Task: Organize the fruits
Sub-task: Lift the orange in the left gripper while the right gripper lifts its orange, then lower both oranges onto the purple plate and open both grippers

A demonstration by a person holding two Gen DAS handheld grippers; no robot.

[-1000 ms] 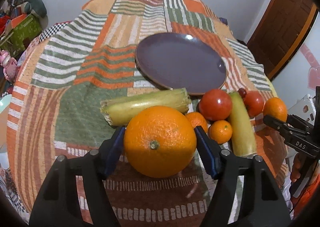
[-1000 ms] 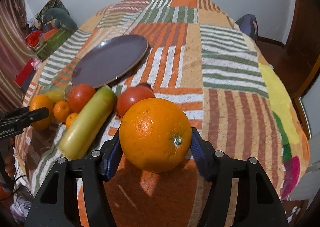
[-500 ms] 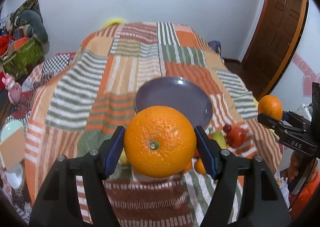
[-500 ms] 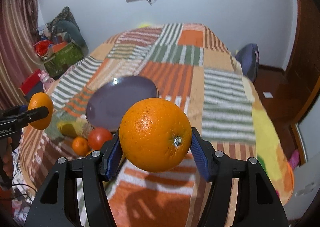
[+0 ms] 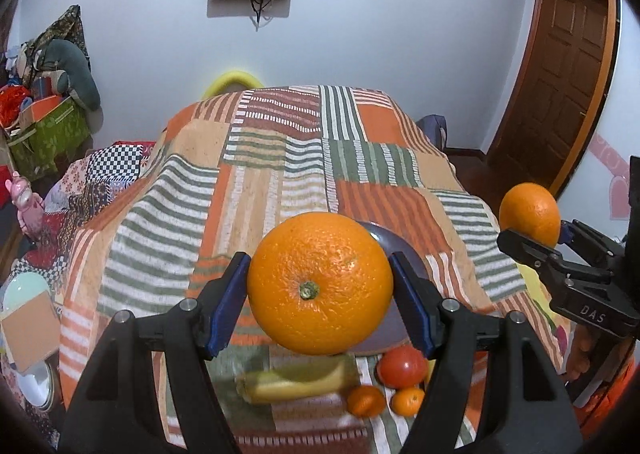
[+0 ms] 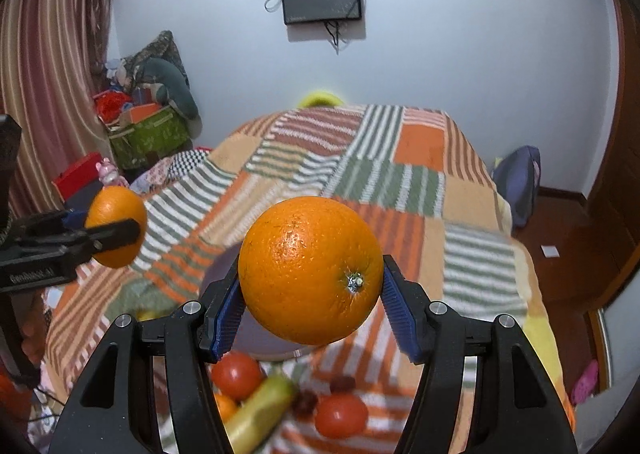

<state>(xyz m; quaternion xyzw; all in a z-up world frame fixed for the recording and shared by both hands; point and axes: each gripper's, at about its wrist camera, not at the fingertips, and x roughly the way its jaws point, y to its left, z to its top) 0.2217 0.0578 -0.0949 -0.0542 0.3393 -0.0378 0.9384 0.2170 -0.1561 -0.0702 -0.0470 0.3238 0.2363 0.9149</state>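
Left wrist view: the left gripper [image 5: 320,286] is clenched on a large orange [image 5: 320,283], its blue pads [image 5: 226,306] pressed against both sides of the fruit, stem end facing the camera. The orange is held in the air above the patchwork blanket [image 5: 256,190], partly covering a purple plate [image 5: 394,244] that lies on the blanket behind it. Below the fruit lie a blurred yellow-green vegetable [image 5: 292,380], a tomato [image 5: 402,366] and two small mandarins [image 5: 366,400] side by side, all on the blanket near the plate's front edge. At the right edge the right gripper [image 5: 534,232] appears from the side, grasping a second orange [image 5: 530,212], well apart from the first. Right wrist view: the right gripper [image 6: 310,286] is closed on that second orange [image 6: 310,270], pads [image 6: 400,312] touching both flanks, held clear of the blanket [image 6: 400,182]. The plate [image 6: 218,270] shows only in part behind the left finger and fruit. Beneath are two tomatoes [image 6: 236,374], the long vegetable [image 6: 260,412] between them, and small dark red fruits [image 6: 304,400], blurred. At the left edge the left gripper [image 6: 116,232] holds its orange [image 6: 116,222] aloft. A wall-mounted screen [image 6: 322,0] hangs on the far wall.
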